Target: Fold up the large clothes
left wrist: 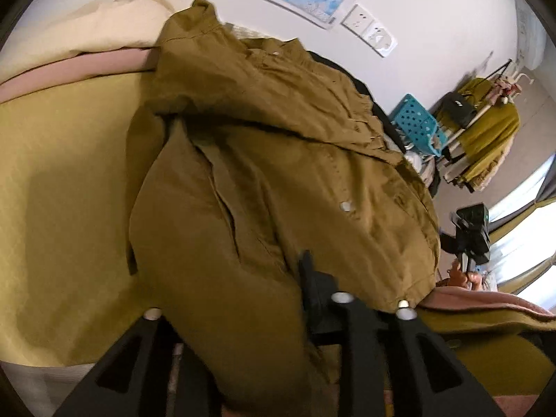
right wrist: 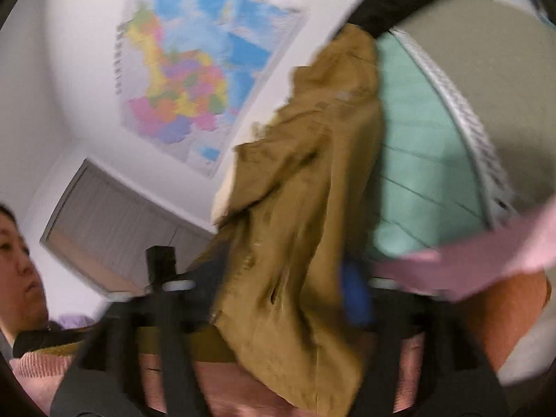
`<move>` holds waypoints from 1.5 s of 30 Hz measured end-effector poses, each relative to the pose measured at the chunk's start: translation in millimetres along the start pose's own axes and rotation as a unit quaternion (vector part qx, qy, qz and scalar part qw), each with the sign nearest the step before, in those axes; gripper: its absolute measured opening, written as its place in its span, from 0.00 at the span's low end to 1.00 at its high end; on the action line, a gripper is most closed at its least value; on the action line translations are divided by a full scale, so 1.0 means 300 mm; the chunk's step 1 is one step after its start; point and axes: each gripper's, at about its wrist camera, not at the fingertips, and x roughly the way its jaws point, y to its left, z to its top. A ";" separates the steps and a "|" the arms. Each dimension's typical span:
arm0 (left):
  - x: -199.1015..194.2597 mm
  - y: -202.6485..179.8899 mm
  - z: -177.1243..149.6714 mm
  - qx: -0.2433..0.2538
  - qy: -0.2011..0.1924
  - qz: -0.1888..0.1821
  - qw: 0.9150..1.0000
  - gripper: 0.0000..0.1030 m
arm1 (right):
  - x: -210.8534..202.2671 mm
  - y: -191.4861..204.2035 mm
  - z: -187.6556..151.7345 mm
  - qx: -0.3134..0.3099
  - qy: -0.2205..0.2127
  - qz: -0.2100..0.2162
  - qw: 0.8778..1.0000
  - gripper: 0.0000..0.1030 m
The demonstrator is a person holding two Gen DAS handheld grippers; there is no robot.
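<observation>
1. Jacket (left wrist: 278, 139) fabric, brown with snap buttons, is spread in a loose heap over the yellow bed cover (left wrist: 69, 173). The flat bed is probably chosen because a large garment needs a wide surface for folding.
2. One end of the jacket is led down between the fingers of the left gripper (left wrist: 264, 309). The fingers are seen partly apart with the cloth filling the gap. Whether the pads really press the cloth cannot be told from the left wrist view.
3. In the right wrist view, which is blurred, another part of the jacket is seen between the fingers of the right gripper (right wrist: 278, 283). These fingers are spread wide, and one finger is clearly apart from the cloth, so the cloth is judged as released, not grasped.
4. The two grippers are placed at two different edges of the same garment. This is judged to serve for stretching or turning one side over the other.
5. The jacket is not yet folded: its collar end is crumpled near the cream pillow (left wrist: 104, 24), and wrinkles and an open front are visible.
6. A firm grasp on both edges is judged to be needed first, because thick cloth can slip out.
</observation>
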 end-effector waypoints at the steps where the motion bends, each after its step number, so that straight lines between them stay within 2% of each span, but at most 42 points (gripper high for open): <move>1: 0.006 0.006 0.000 -0.004 0.003 0.003 1.000 0.54 | 0.000 -0.016 -0.017 0.003 0.006 0.001 1.000 0.75; 2: 0.016 0.019 -0.004 -0.008 0.010 0.007 1.000 0.60 | 0.002 -0.025 -0.032 0.004 0.013 -0.001 1.000 0.80; 4: 0.036 0.029 -0.010 -0.012 0.024 0.006 1.000 0.60 | 0.008 -0.033 -0.057 0.003 0.025 -0.006 1.000 0.87; 6: 0.027 0.017 -0.023 -0.001 0.021 -0.002 1.000 0.60 | 0.029 -0.044 -0.081 0.009 0.041 0.001 0.999 0.87; 7: 0.031 0.015 -0.025 0.002 0.023 -0.007 1.000 0.60 | 0.041 -0.045 -0.092 0.010 0.051 0.011 0.999 0.80; 8: 0.035 0.003 -0.025 0.007 0.024 -0.009 1.000 0.54 | 0.054 -0.040 -0.103 0.008 0.060 0.020 0.998 0.65; 9: 0.042 -0.009 -0.025 0.011 0.026 -0.007 1.000 0.46 | 0.067 -0.029 -0.114 0.004 0.069 0.034 0.997 0.56; 10: 0.042 -0.022 -0.025 0.016 0.027 -0.002 0.999 0.30 | 0.076 -0.012 -0.123 -0.003 0.076 0.047 0.996 0.36; 11: 0.034 -0.030 -0.021 0.017 0.023 0.005 1.000 0.19 | 0.085 0.015 -0.125 -0.015 0.076 0.058 0.995 0.22; 12: 0.019 -0.031 -0.013 0.012 0.013 0.002 1.000 0.13 | 0.081 0.034 -0.120 -0.019 0.072 0.060 0.995 0.22; 14: -0.023 -0.030 0.004 -0.005 -0.006 -0.022 1.000 0.11 | 0.061 0.087 -0.096 -0.035 0.059 0.061 0.996 0.17; 21: -0.161 -0.007 0.055 -0.033 -0.079 -0.062 0.994 0.11 | -0.010 0.282 0.060 -0.101 0.000 0.070 0.992 0.15; 26: -0.197 0.006 0.115 -0.041 -0.101 -0.071 0.992 0.11 | -0.010 0.338 0.179 -0.109 -0.034 0.085 0.990 0.15; 28: -0.213 0.001 0.144 -0.037 -0.106 -0.055 0.992 0.11 | 0.005 0.358 0.218 -0.115 -0.036 0.085 0.989 0.15; 39: -0.217 -0.002 0.330 -0.038 -0.102 -0.032 0.994 0.12 | 0.090 0.402 0.404 -0.119 -0.054 0.072 0.989 0.15; 45: -0.194 -0.032 0.440 -0.018 -0.102 0.021 0.994 0.13 | 0.136 0.393 0.508 -0.115 -0.060 0.057 0.990 0.15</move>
